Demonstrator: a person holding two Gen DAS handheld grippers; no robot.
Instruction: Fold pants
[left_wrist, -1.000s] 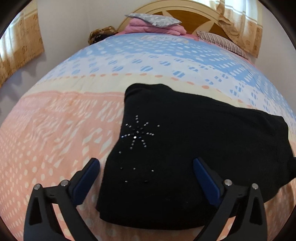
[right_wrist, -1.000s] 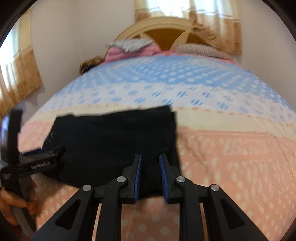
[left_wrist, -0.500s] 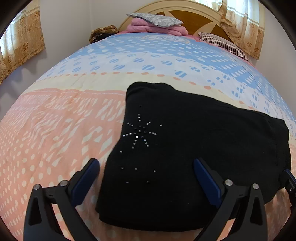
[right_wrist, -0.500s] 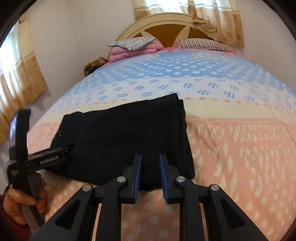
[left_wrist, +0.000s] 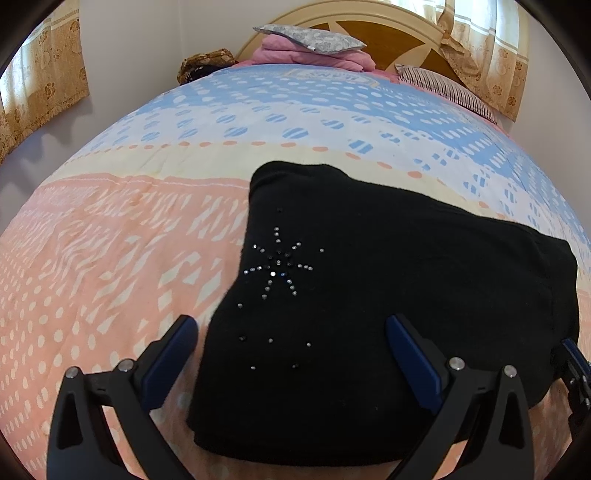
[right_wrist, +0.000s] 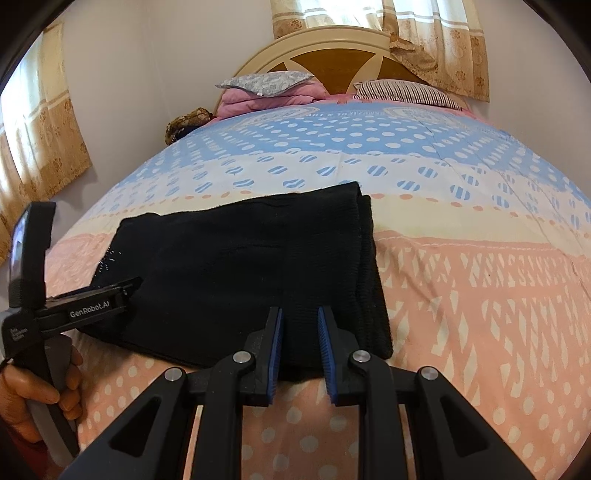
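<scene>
The black pants (left_wrist: 388, 288) lie folded into a flat rectangle on the bedspread, with a rhinestone star (left_wrist: 277, 266) near their left end. They also show in the right wrist view (right_wrist: 240, 273). My left gripper (left_wrist: 291, 332) is wide open and empty over the near left part of the pants. My right gripper (right_wrist: 300, 325) hovers over the near right edge, its jaws a narrow gap apart with nothing between them. The left gripper also shows at the left of the right wrist view (right_wrist: 92, 306).
The bedspread (left_wrist: 122, 266) is pink near me and blue-dotted farther off. A grey pillow (right_wrist: 264, 83) on pink bedding and a striped pillow (right_wrist: 404, 92) lie by the headboard (right_wrist: 332, 55). Curtains (right_wrist: 40, 147) hang at the left.
My right gripper has drawn back and risen a little from the pants' near edge. The pants now lie still and flat. My left gripper has hardly moved.
</scene>
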